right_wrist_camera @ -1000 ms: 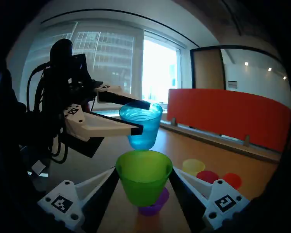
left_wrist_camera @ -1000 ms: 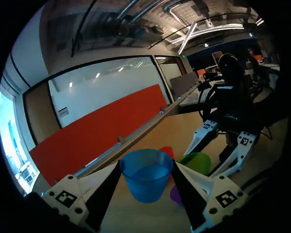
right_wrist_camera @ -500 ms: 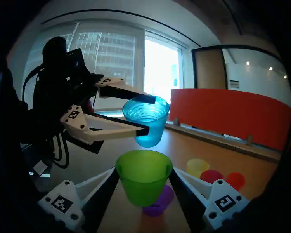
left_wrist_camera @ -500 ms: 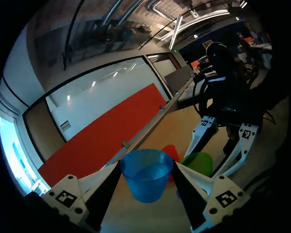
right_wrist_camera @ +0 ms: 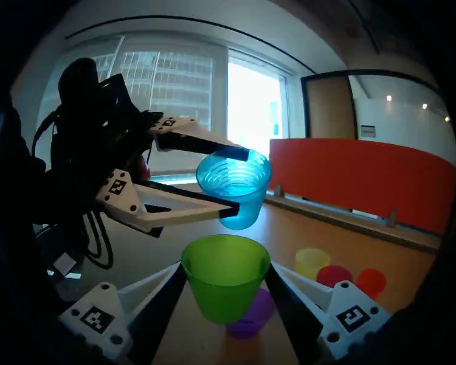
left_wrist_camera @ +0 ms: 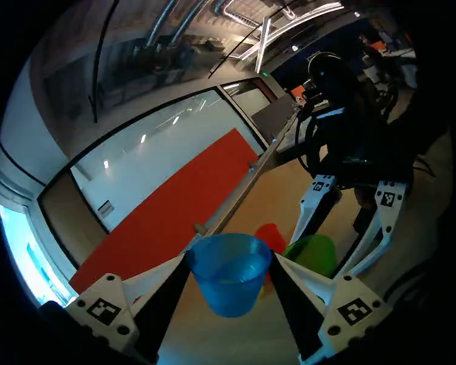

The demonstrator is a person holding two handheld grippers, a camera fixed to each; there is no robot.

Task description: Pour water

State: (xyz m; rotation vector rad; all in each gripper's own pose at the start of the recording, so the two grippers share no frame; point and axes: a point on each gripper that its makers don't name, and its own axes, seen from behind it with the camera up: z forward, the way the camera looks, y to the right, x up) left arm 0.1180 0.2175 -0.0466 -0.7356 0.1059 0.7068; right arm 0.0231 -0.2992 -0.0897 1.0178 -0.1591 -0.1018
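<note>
Two cups, each pinched: left gripper (left_wrist_camera: 228,263) grips the blue cup (left_wrist_camera: 229,292), holding water (left_wrist_camera: 235,272), tilted just above the green cup (right_wrist_camera: 225,283) clamped by the right gripper (right_wrist_camera: 225,271); pouring looks imminent; next, tip further over its mouth.

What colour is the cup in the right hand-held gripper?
It's a green cup, clearest in the right gripper view.

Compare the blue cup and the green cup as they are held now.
The translucent blue plastic cup holds water; the translucent green plastic cup looks empty. The blue cup tilts, the green cup stands upright. The blue cup hangs higher than the green cup. Both are tapered, each clamped in a claw: left claw blue, right claw green.
</note>
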